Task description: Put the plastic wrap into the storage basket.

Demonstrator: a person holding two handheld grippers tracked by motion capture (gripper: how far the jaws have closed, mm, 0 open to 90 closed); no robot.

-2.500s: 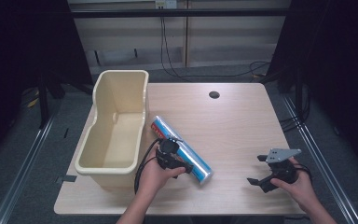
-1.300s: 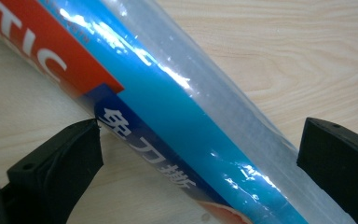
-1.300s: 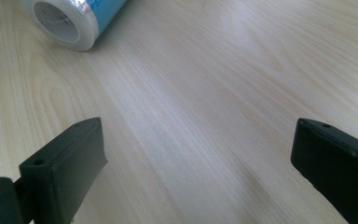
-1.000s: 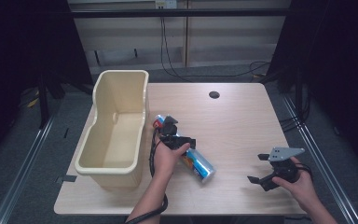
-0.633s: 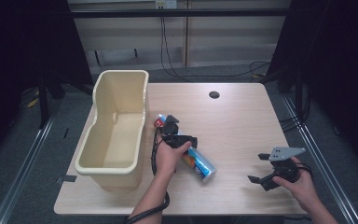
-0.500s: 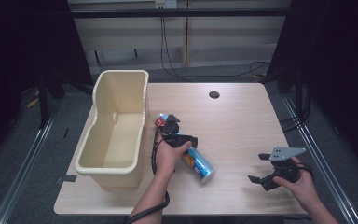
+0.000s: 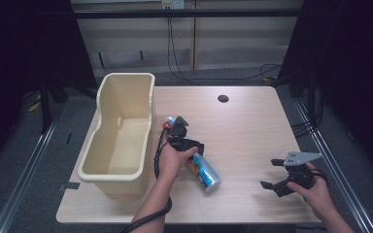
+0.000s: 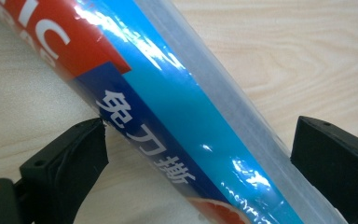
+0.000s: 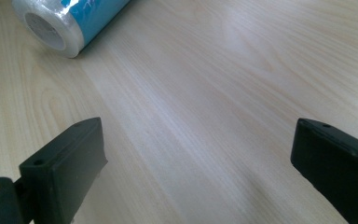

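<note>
Closing left tongs (image 8: 196, 154) straddle the glossy blue-and-red wrapped roll (image 8: 168, 107).

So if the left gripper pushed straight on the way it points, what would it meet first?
The blue roll of wrap: it already lies between the left gripper's open fingers, which have just been closing, with the table right beneath.

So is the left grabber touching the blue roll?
Touching. In the left gripper view, one jaw of the left gripper meets the blue roll; the other jaw stands slightly clear. The jaws have just been closing.
</note>
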